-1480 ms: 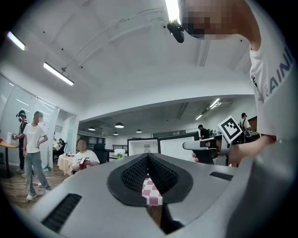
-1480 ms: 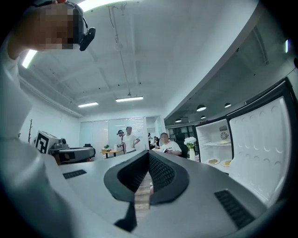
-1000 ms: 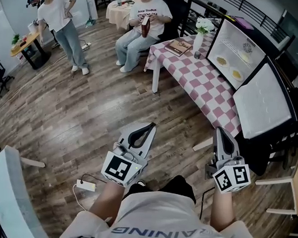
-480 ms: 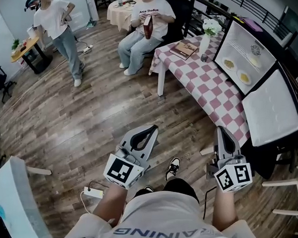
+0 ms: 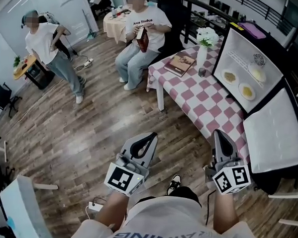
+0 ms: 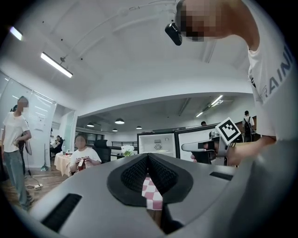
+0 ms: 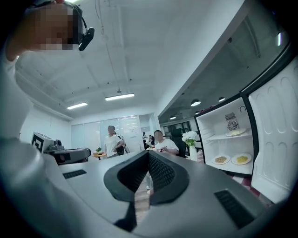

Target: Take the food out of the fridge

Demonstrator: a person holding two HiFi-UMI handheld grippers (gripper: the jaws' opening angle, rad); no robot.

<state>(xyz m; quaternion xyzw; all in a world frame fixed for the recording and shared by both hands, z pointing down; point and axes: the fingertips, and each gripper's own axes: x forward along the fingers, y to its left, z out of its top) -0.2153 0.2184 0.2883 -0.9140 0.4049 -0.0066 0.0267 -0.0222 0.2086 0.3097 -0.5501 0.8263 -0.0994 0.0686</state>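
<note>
- While both tools are well short of the fridge (image 5: 231, 48), the step in hand looks like the approach; the fridge stands open on the checked table (image 5: 200, 96), ahead and to the right of the right tool (image 5: 220, 139), with its door (image 5: 275, 132) swung out on that tool's right
- Left tool (image 5: 147, 139) has its jaws together with nothing between them; the right tool is likewise closed and empty; whichever goes in must spread its jaws before it passes the fridge opening, not inside
- Food sits on three plates, all ahead-right of the right tool and farther across from the left tool; a first plate (image 5: 231, 75) and second plate (image 5: 247, 91) lie side by side on the fridge floor; a third plate (image 5: 257, 73) rests on the shelf above
- Right tool is the nearer one, so leading with it seems sensible; come in level past the door's edge and start with a lower plate
- Grip a plate by its near rim and draw it out flat, or the food may slide
- Vase (image 5: 201, 44) and book (image 5: 179, 63) stand on the table beyond the left tool; keep that tool clear of them
</note>
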